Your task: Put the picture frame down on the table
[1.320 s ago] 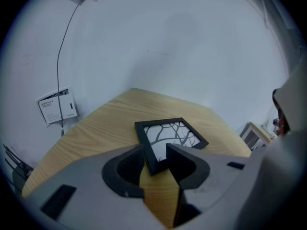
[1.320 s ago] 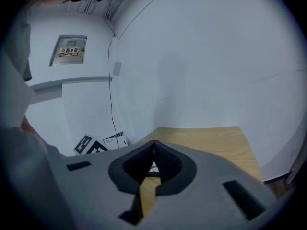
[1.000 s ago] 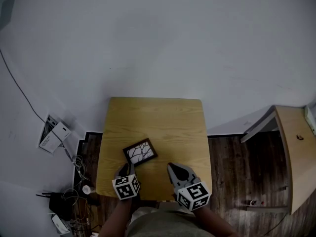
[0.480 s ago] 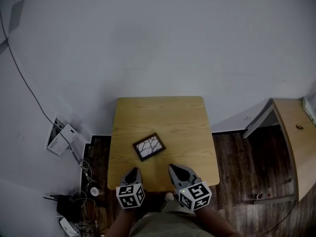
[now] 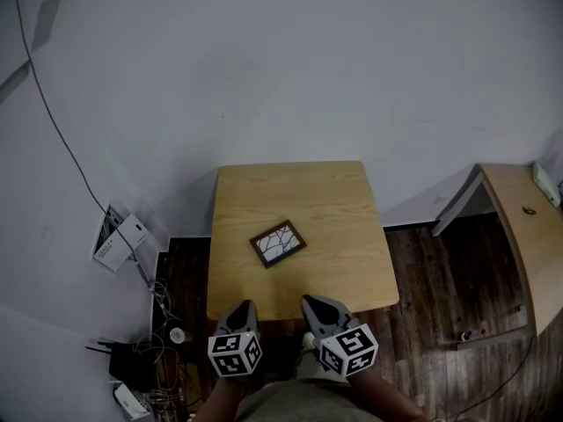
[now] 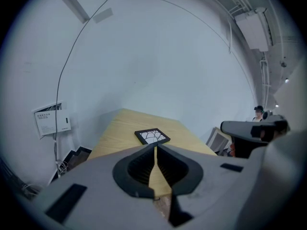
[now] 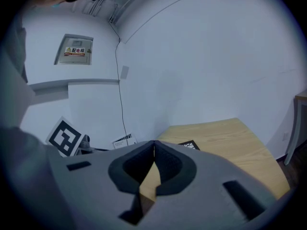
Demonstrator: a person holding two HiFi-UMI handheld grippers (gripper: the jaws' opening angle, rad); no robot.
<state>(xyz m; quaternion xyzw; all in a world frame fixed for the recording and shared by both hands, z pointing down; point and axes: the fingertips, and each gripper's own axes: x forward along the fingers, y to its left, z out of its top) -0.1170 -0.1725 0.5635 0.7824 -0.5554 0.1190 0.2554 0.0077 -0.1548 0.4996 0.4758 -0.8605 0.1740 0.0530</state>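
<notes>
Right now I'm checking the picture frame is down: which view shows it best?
The head view: the whole picture frame lies flat on the wooden table, seen from above. The left gripper view shows it whole but foreshortened; the right gripper view shows only a corner behind its jaw.

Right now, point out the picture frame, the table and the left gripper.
picture frame [image 5: 278,243], head view, middle of its picture.
table [image 5: 325,199], head view, bare wood top.
left gripper [image 5: 244,307], head view, between its fingertips.
</notes>
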